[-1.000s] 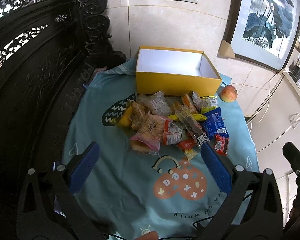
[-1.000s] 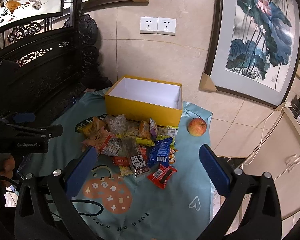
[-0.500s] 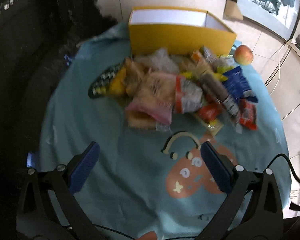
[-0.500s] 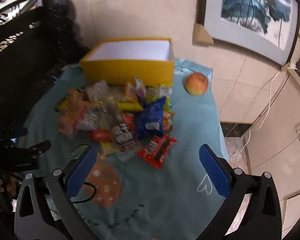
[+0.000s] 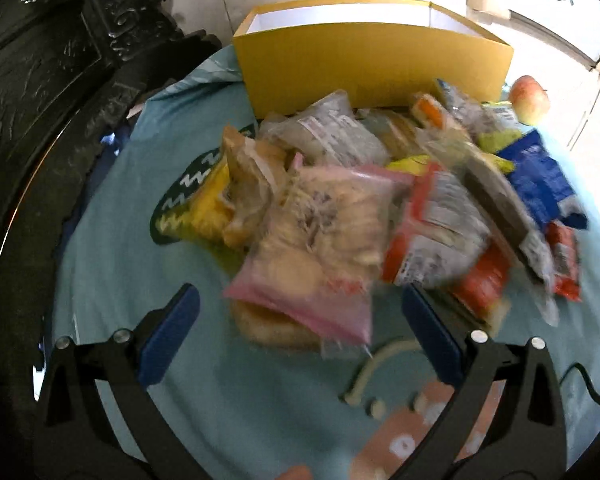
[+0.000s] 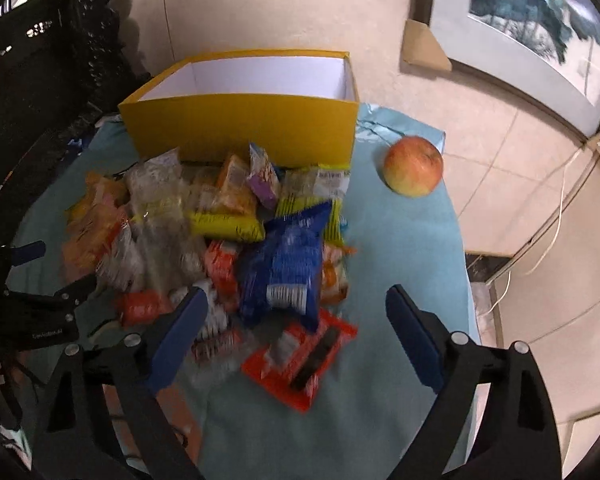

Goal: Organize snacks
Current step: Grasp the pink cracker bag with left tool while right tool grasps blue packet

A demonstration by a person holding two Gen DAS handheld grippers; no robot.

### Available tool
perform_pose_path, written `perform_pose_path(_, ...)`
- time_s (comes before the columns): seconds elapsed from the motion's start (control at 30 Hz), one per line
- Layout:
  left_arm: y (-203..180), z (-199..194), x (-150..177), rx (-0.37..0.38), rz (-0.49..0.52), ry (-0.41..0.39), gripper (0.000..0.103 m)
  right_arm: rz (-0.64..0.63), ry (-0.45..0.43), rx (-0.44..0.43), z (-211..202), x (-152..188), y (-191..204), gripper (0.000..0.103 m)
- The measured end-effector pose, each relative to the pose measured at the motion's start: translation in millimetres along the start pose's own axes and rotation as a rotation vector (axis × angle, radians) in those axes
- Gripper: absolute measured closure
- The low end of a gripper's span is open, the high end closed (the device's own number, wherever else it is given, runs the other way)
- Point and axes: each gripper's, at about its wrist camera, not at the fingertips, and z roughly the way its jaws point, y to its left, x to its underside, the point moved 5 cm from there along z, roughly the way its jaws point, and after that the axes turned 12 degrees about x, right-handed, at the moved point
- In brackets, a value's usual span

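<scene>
A heap of wrapped snacks lies on the teal cloth in front of an open yellow box (image 5: 374, 60) (image 6: 244, 120) with a white inside. My left gripper (image 5: 300, 312) hangs wide open just above the near end of a pink-edged cracker pack (image 5: 320, 248); its pads do not touch it. In the right wrist view my right gripper (image 6: 296, 316) is over a red wrapper (image 6: 300, 360) and the lower end of a blue pack (image 6: 284, 264). Its jaws are closing, wide apart, pressing nothing. The left gripper's body (image 6: 48, 312) shows at the left edge there.
A red-yellow apple (image 6: 414, 166) (image 5: 530, 100) sits on the cloth right of the box. Dark carved wooden furniture (image 5: 60, 60) rises along the left. The round table's cloth edge (image 6: 466, 264) drops off at the right to a tiled floor with a white cable.
Both grippers have dropped toward the table and come close to the snack heap, which now fills each view. The right jaws stand slightly narrower than before.
</scene>
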Motion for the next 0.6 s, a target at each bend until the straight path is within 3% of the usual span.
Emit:
perform_pose_path(0.13,13.9,19.2,-5.5,0.009,-0.046,0.022,0.002,-0.028,0.026,-0.004,30.9,-19.5,13.7,0.017)
perform_pose_path(0.2,14.2,25.2,-5.0,0.007,-0.031,0.023,0.002,-0.041,0.045,-0.015,43.7,-23.3,21.2,0.026)
perform_pose_path(0.27,8.1,28.8,-4.9,0.041,0.012,0.023,0.016,-0.058,0.085,-0.033,58.8,-22.6,30.1,0.036)
perform_pose_path(0.33,3.8,29.8,-4.6,0.04,0.039,0.022,0.023,-0.086,0.098,0.009,69.8,-18.7,33.6,0.036)
perform_pose_path(0.37,1.5,30.1,-4.8,0.039,0.054,0.018,0.023,-0.103,0.118,0.019,76.2,-15.5,34.4,0.041)
perform_pose_path(0.4,0.8,30.1,-4.7,0.04,0.061,0.014,0.025,-0.115,0.132,0.025,80.4,-13.1,34.3,0.057)
perform_pose_path(0.5,-0.7,25.5,-6.2,0.07,0.072,-0.003,0.041,-0.124,0.116,-0.004,78.3,-12.1,29.8,0.069)
perform_pose_path(0.6,-2.5,17.4,-5.0,0.124,0.058,-0.021,0.044,-0.088,0.117,-0.047,72.5,-11.4,21.9,0.079)
